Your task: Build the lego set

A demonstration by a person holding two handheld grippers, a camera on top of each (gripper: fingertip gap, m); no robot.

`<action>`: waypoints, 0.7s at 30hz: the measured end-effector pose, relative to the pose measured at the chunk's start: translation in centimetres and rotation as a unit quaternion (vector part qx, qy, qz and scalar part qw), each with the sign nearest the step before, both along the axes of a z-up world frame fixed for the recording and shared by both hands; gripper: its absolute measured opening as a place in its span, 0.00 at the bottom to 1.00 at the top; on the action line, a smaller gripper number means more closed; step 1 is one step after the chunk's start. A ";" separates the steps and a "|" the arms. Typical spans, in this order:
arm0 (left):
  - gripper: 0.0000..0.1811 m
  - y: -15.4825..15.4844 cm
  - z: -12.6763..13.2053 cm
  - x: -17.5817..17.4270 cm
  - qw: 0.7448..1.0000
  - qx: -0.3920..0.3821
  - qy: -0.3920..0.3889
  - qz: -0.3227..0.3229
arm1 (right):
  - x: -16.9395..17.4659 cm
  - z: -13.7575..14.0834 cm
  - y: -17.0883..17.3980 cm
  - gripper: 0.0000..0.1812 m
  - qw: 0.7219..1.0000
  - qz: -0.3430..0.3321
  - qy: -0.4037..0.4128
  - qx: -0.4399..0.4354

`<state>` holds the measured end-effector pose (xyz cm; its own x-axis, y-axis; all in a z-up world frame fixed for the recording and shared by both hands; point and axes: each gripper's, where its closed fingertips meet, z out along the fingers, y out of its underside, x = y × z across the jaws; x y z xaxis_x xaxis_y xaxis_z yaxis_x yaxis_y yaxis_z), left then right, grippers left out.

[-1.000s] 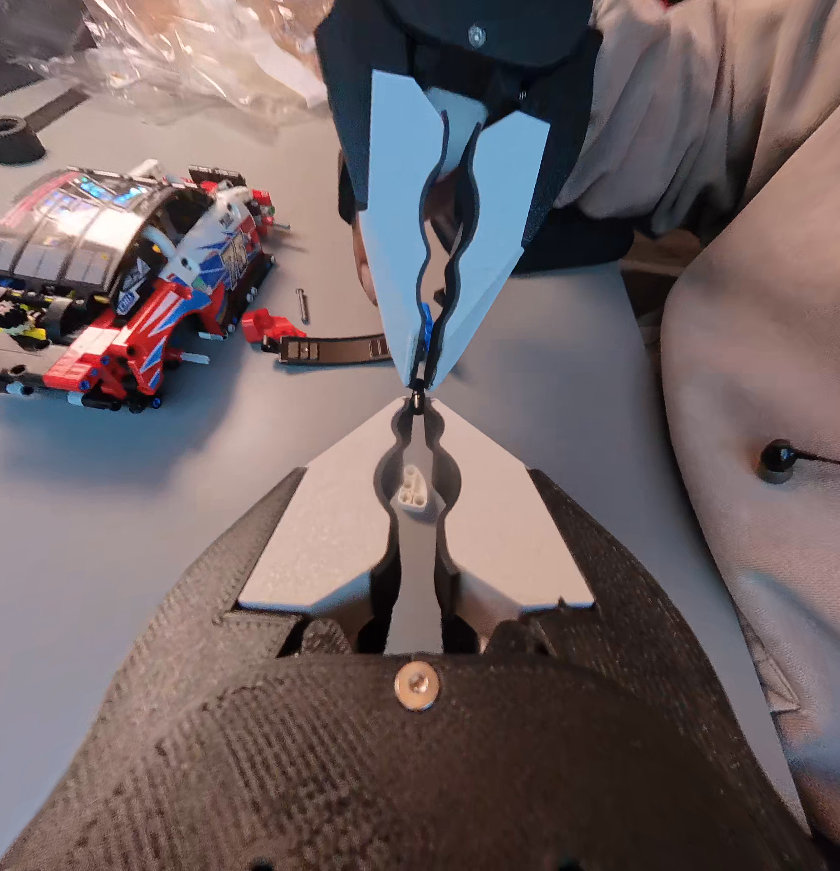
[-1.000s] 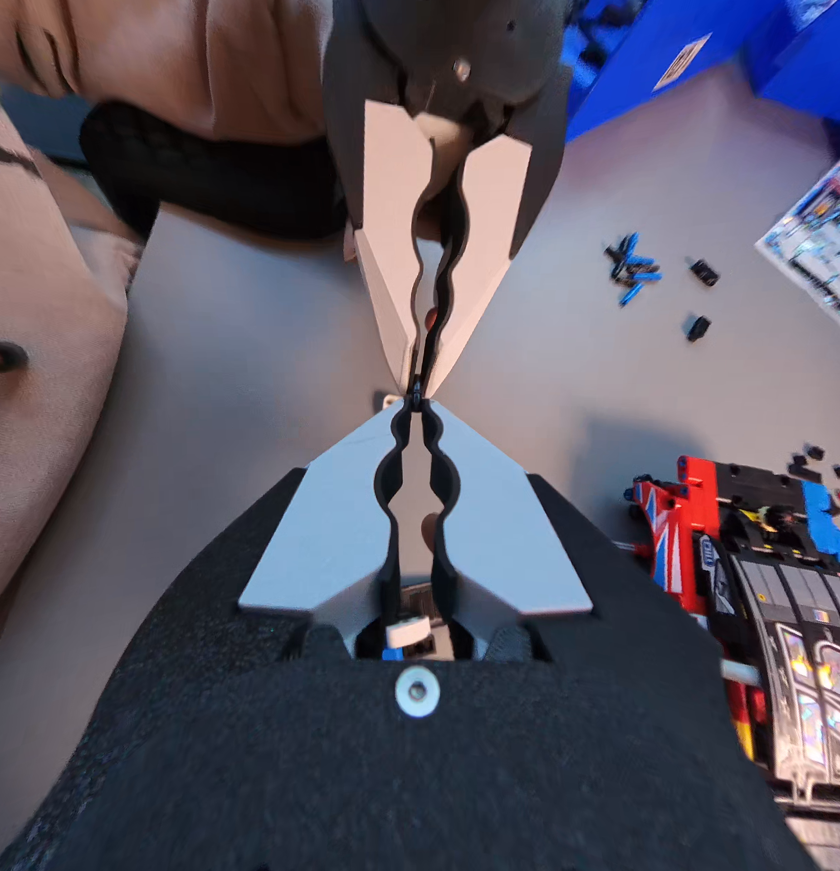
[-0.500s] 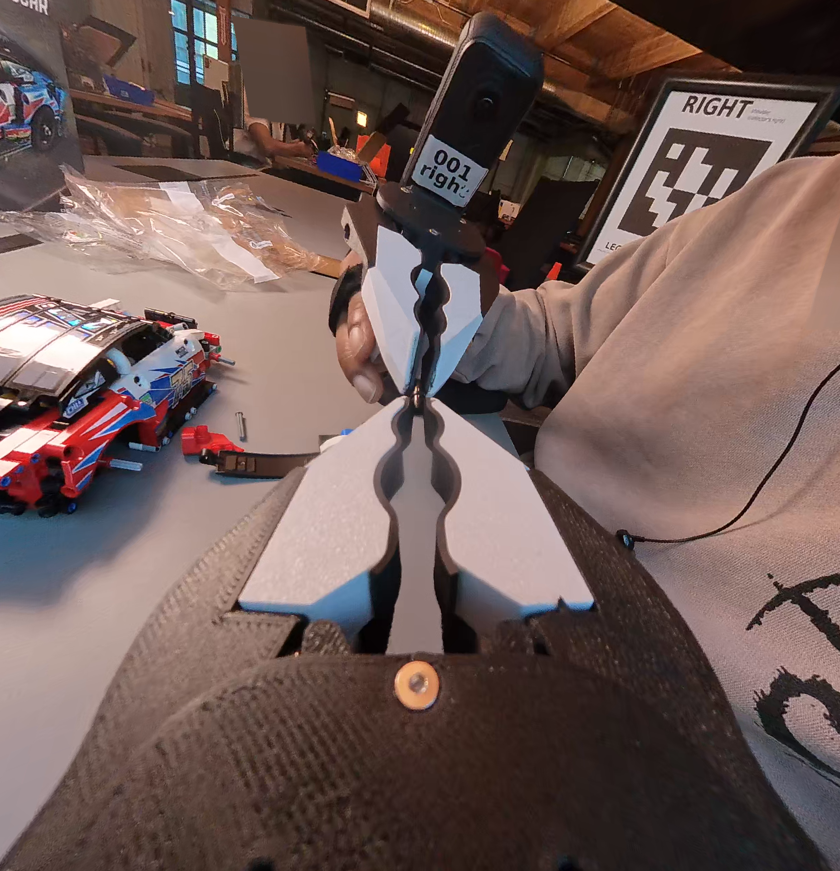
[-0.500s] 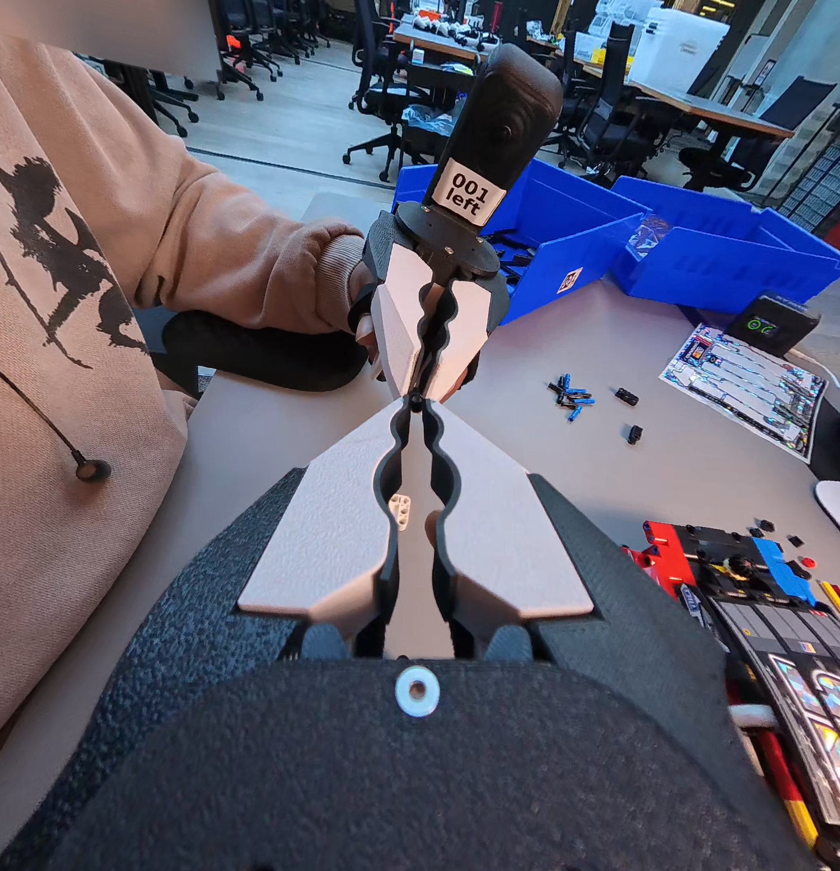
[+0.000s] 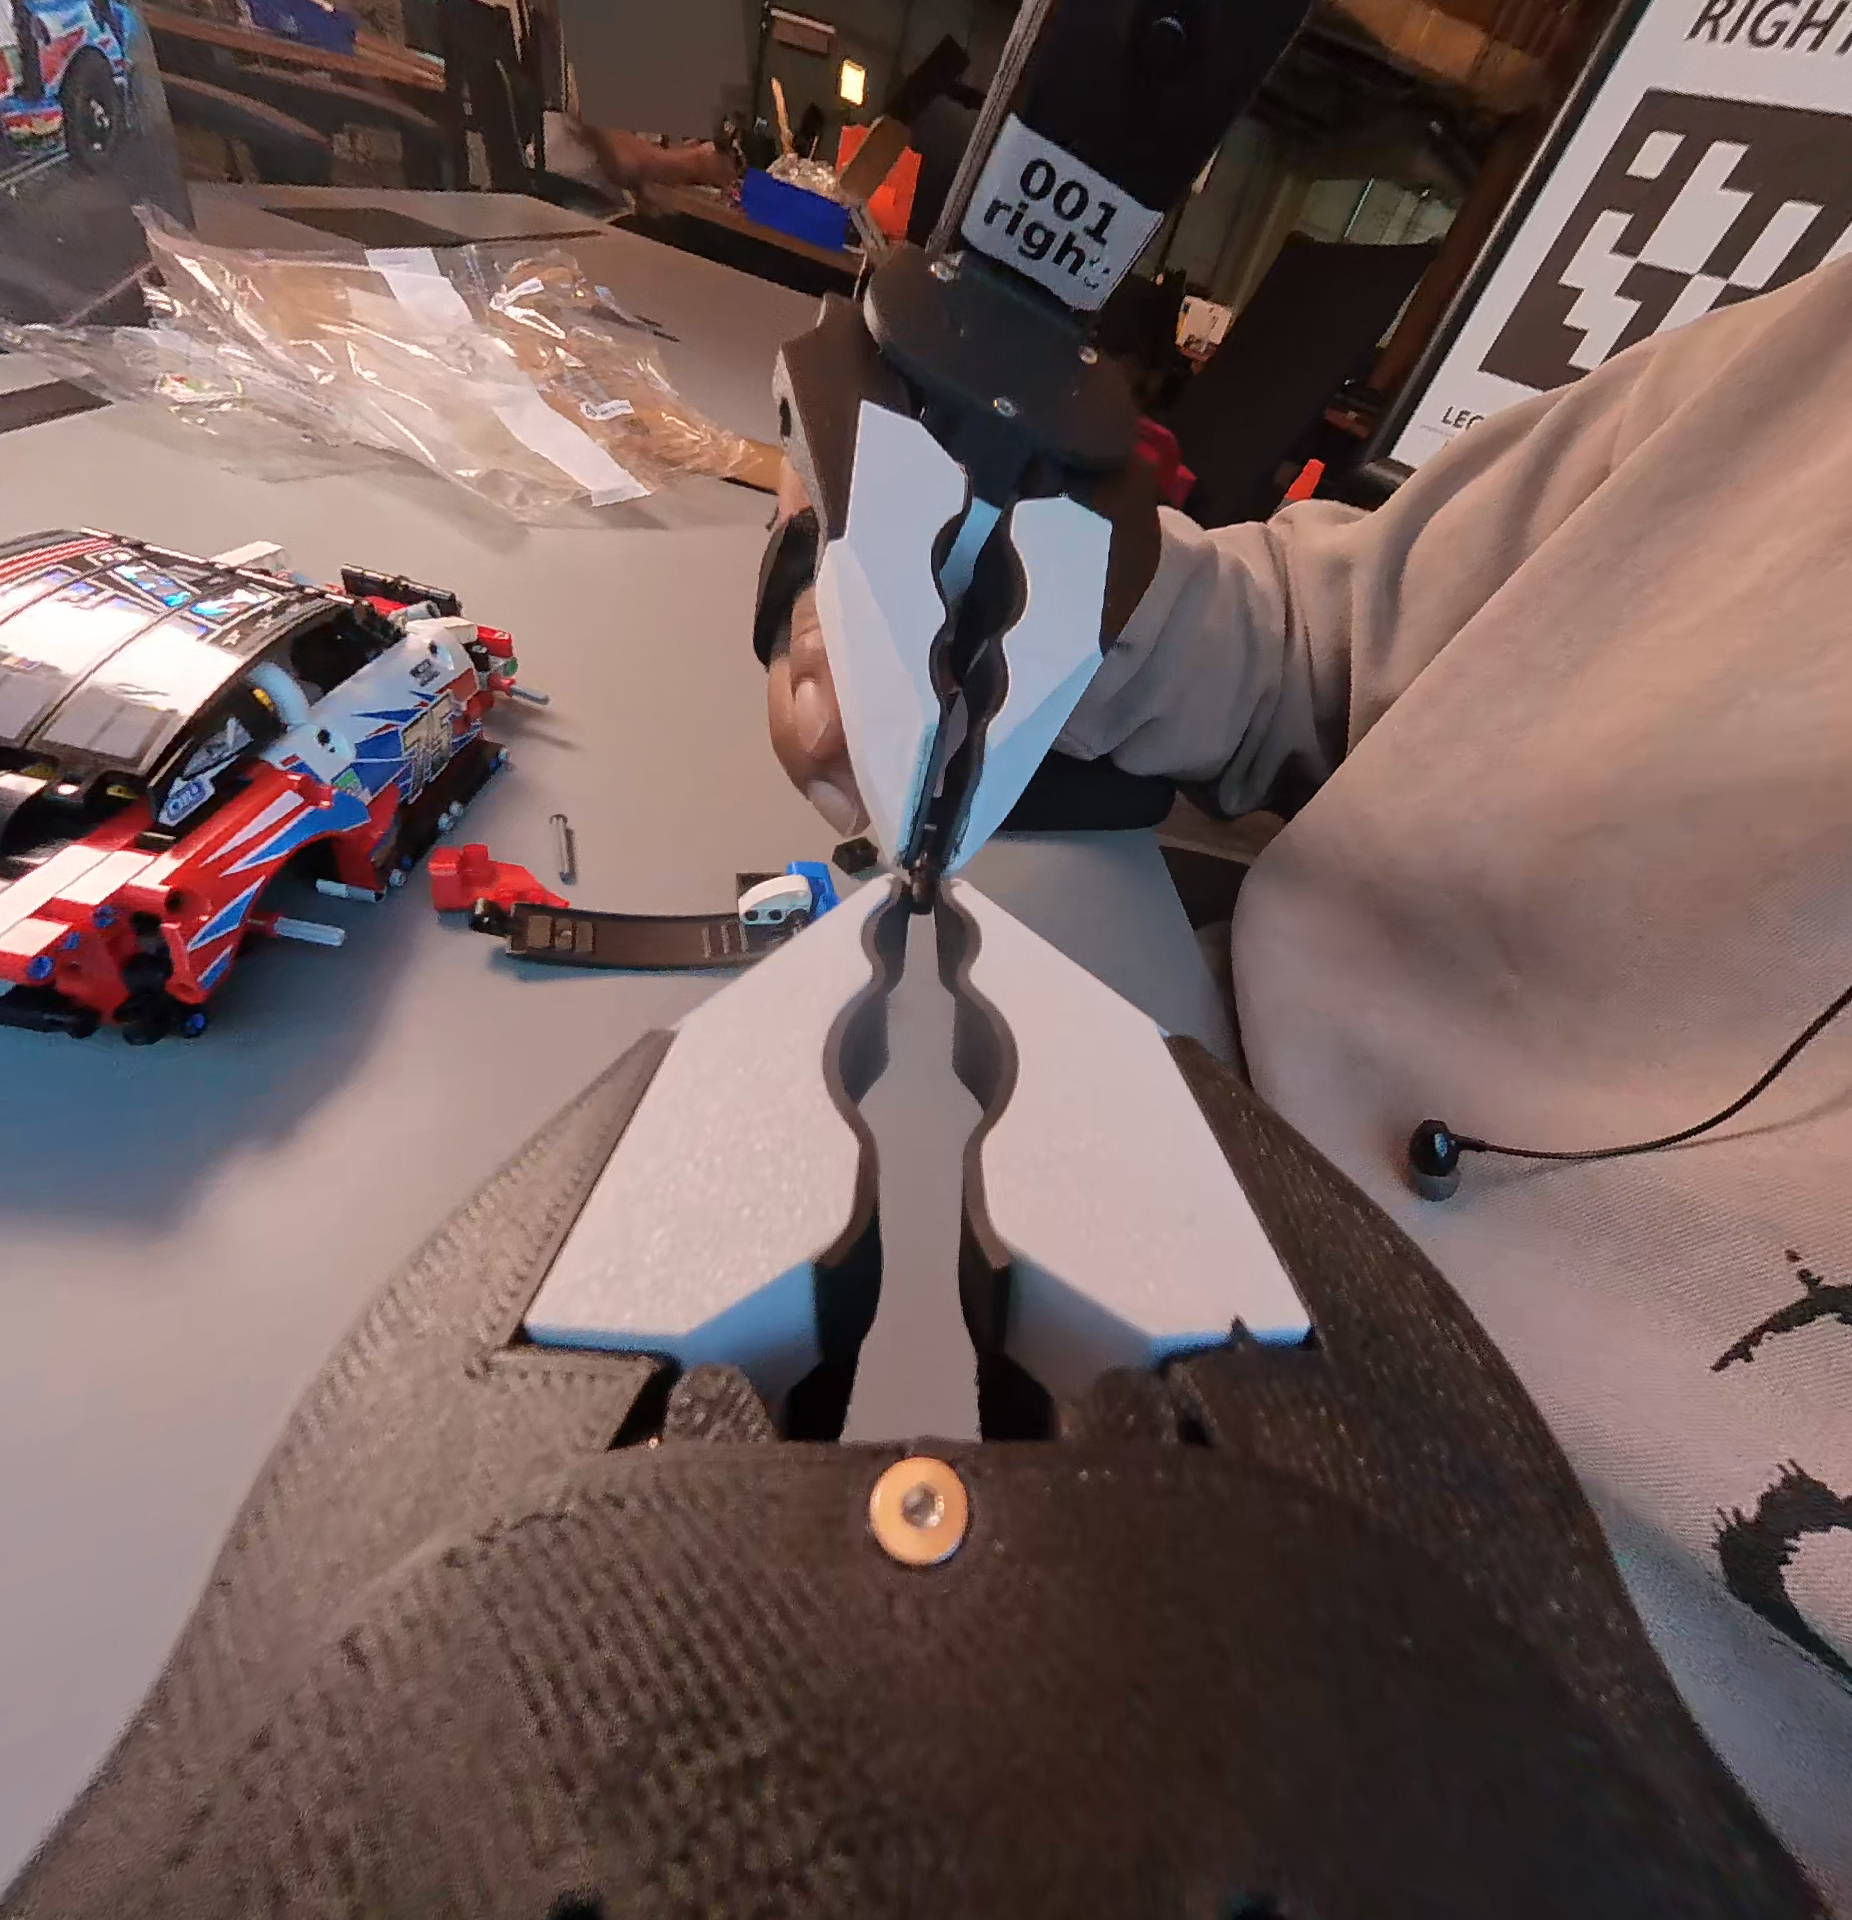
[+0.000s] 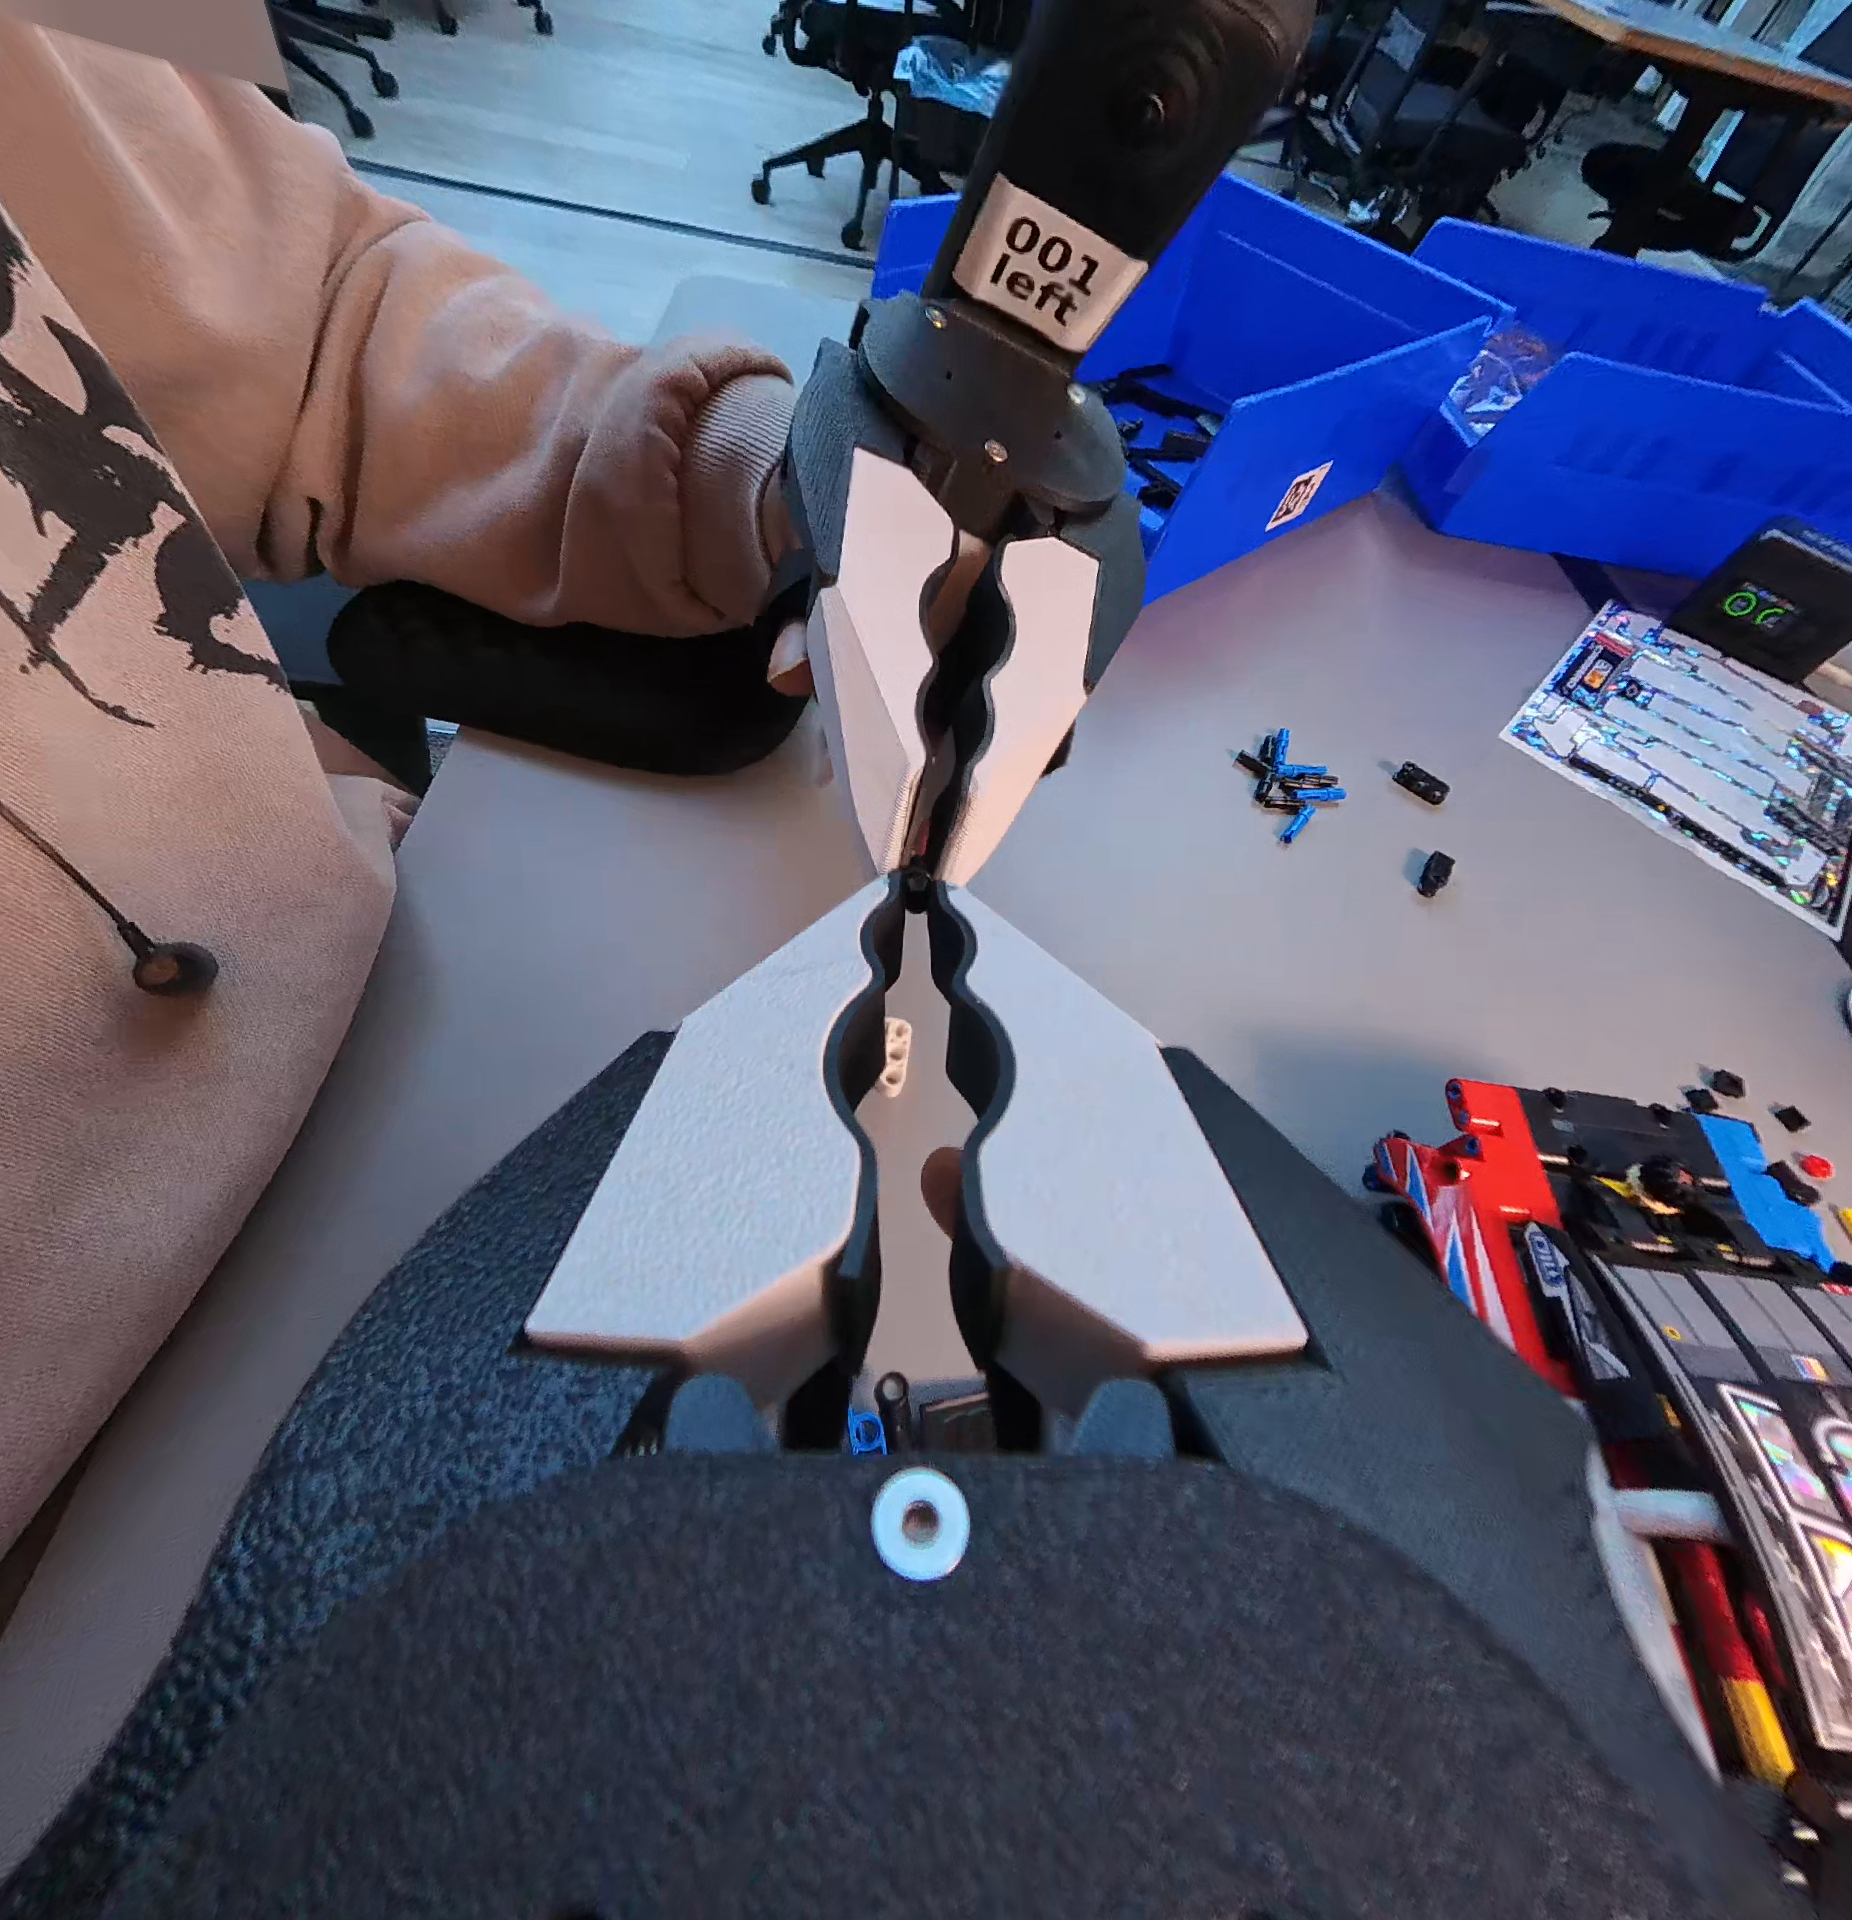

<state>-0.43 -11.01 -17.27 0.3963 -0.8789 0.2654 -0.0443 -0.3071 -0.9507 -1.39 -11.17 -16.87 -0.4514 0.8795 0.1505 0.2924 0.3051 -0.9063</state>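
Observation:
My left gripper (image 5: 920,902) and my right gripper (image 6: 917,902) meet tip to tip above the grey table's near edge. Both are shut on the same small black pin (image 5: 920,891), which also shows in the right wrist view (image 6: 916,885). The right gripper (image 5: 930,854) points down from above in the left wrist view; the left gripper (image 6: 917,860) does the same in the right wrist view. The red, white and blue lego car (image 5: 205,769) stands to the left, and shows at the lower right in the right wrist view (image 6: 1680,1299).
Beside the car lie a red piece (image 5: 475,873), a grey axle (image 5: 560,847), a black curved strip (image 5: 631,935) and a white-and-blue piece (image 5: 787,894). Clear plastic bags (image 5: 382,364) lie behind. Blue pins (image 6: 1291,784), blue bins (image 6: 1317,343), a sticker sheet (image 6: 1711,748) and a white piece (image 6: 894,1055) show. My left and right fingertips are right by each other. The white-and-blue piece (image 5: 787,894) is about equally far from each gripper, around 12 cm.
Both cameras have swung up from looking straight down at the table to a more level view. The grippers have stayed tip to tip and shut throughout.

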 end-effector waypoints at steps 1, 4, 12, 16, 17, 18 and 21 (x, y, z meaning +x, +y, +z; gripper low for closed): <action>0.02 0.2 -0.4 -0.2 1.000 0.001 0.014 0.006 | -0.1 -0.3 0.1 0.01 1.000 -0.001 -0.006 -0.004; 0.12 0.6 -2.5 -1.3 0.996 0.001 0.084 0.023 | -0.2 -0.8 0.6 0.01 1.000 -0.011 -0.023 -0.009; 0.23 -0.1 -8.6 -3.3 0.969 -0.036 0.243 0.015 | 0.2 -2.0 2.6 0.01 0.993 -0.052 -0.104 0.000; 0.20 -0.1 -10.3 -3.6 0.948 -0.003 0.318 0.000 | 0.3 -2.8 2.9 0.01 0.988 -0.059 -0.140 0.016; 0.20 -0.1 -10.3 -3.4 0.948 0.002 0.318 -0.007 | 0.3 -3.0 2.9 0.01 0.987 -0.059 -0.148 0.022; 0.20 -0.3 -10.3 -3.2 0.948 0.002 0.318 -0.015 | 0.2 -3.2 2.8 0.01 0.986 -0.060 -0.154 0.025; 0.19 -0.3 -10.4 -3.1 0.950 0.002 0.311 -0.025 | 0.2 -3.7 2.7 0.01 0.981 -0.071 -0.180 0.022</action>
<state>-3.50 -11.31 -27.67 0.4334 -0.9012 -0.0098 -0.6118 -0.2862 -0.7375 -1.23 -8.44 -20.53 -0.3559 0.9336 0.0426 0.6331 0.2744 -0.7238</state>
